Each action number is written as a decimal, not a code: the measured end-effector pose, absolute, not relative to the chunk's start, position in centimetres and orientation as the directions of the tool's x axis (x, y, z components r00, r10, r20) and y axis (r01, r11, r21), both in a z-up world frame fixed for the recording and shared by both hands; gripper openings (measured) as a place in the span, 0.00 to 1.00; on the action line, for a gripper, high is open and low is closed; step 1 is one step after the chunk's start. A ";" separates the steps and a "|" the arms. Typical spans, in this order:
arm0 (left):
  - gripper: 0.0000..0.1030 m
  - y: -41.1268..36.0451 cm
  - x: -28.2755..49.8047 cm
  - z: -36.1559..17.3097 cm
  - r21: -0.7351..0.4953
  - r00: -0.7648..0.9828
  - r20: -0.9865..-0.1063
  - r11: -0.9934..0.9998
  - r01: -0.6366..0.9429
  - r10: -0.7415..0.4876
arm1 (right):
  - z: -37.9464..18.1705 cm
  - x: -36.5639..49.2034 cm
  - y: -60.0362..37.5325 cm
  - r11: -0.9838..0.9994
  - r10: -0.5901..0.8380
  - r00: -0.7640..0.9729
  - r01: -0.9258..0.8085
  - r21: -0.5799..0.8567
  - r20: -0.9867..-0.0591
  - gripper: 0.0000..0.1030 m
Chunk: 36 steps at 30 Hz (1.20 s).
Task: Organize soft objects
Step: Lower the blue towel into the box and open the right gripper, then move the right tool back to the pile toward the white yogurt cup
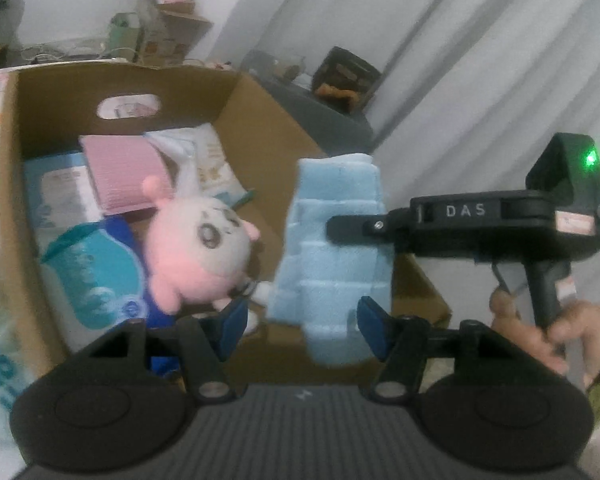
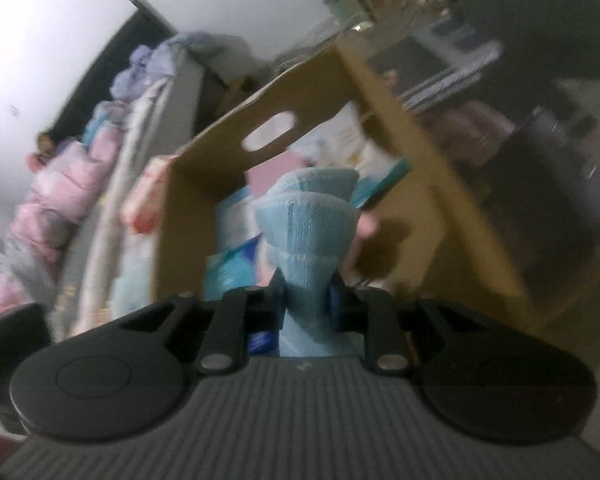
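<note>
A folded light blue towel hangs over the right side of an open cardboard box. My right gripper comes in from the right and is shut on it. In the right wrist view the same gripper pinches the towel between its pads, above the box. My left gripper is open. The towel's lower end lies between its fingers; the right pad overlaps the towel's edge and the left pad stands apart. A pink plush toy lies inside the box.
The box also holds a pink pack and blue-and-white soft packs. A person's hand grips the right gripper's handle. White curtains hang at the right. A bed with pink bedding lies left of the box.
</note>
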<state>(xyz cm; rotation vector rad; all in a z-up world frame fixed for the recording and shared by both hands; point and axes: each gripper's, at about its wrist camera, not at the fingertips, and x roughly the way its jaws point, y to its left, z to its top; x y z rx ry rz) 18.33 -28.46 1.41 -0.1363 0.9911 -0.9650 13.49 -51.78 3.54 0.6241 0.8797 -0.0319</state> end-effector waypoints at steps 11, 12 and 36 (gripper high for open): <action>0.60 -23.0 19.6 5.4 -0.465 0.329 -0.608 0.661 0.589 -0.722 | 2.4 19.9 -49.9 0.966 -0.026 0.552 0.229 0.122 -0.834 0.24; 0.60 -22.6 19.7 5.6 -0.462 0.337 -0.608 0.666 0.585 -0.718 | 1.7 20.9 -49.5 0.971 -0.060 0.530 0.228 0.073 -0.846 0.29; 0.89 -9.3 11.8 8.0 -0.304 0.516 -0.633 0.798 0.520 -0.578 | 6.0 8.4 -43.7 0.827 0.208 0.770 0.192 0.529 -0.604 0.48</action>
